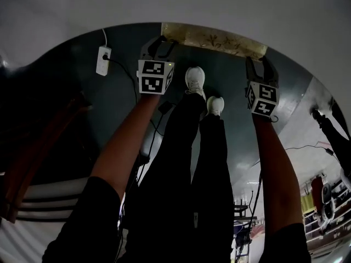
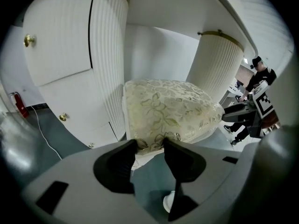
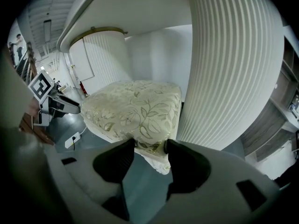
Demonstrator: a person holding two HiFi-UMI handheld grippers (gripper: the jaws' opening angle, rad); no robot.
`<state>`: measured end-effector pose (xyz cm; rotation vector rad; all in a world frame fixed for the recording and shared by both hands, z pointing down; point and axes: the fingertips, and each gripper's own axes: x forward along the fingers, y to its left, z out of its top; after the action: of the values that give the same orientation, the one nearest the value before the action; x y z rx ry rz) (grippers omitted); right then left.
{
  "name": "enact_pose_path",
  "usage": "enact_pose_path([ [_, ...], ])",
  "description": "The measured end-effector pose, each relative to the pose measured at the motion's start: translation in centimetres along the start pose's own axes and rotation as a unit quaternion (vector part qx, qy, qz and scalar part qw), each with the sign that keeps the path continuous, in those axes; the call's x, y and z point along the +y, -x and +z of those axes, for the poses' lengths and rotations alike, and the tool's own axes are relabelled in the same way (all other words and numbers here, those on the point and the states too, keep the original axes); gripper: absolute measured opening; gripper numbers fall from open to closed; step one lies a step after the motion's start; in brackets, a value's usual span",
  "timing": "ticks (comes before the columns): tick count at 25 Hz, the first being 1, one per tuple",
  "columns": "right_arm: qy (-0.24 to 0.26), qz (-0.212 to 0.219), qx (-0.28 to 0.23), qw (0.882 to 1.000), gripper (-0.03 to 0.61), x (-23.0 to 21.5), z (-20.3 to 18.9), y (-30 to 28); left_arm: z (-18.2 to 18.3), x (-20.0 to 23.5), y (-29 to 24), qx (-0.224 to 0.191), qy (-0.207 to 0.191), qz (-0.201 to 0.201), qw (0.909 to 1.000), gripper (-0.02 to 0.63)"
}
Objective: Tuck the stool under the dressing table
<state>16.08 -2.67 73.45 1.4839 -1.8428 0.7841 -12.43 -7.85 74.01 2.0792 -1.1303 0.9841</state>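
The stool (image 1: pixel 214 40), its cushion cream with a gold leaf pattern, shows only its near edge below the white dressing table top (image 1: pixel 230 4). My left gripper (image 1: pixel 159 47) holds that edge at the left end and my right gripper (image 1: pixel 259 66) at the right end. In the left gripper view the stool (image 2: pixel 168 108) stands between the table's two fluted white pedestals (image 2: pixel 110 55), and the left gripper (image 2: pixel 148 146) is shut on a cushion corner. The right gripper (image 3: pixel 150 146) is likewise shut on the stool (image 3: pixel 135 106), close beside a fluted pedestal (image 3: pixel 229 69).
A white power strip (image 1: pixel 103 60) with its cable lies on the dark floor at the left. The person's legs and white shoes (image 1: pixel 195 80) stand between the grippers. A cabinet door with a brass knob (image 2: pixel 29 40) is at the left. Another person (image 2: pixel 259 78) stands at the far right.
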Motion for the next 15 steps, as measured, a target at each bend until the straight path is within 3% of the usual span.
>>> enact_pose_path([
  [4,-0.010,0.002,-0.019,1.000,0.238,0.4,0.5,1.5,-0.4,-0.2,0.9,-0.004,-0.023,-0.001,0.9997,0.199],
  [9,-0.021,0.030,-0.052,0.998,0.238,2.1,2.0,6.6,-1.2,-0.6,5.5,-0.024,0.015,0.002,0.9996,0.202],
  [15,-0.037,0.049,-0.094,0.994,0.238,4.2,7.0,15.3,2.6,-4.2,15.0,-0.069,0.053,-0.011,0.9962,0.201],
])
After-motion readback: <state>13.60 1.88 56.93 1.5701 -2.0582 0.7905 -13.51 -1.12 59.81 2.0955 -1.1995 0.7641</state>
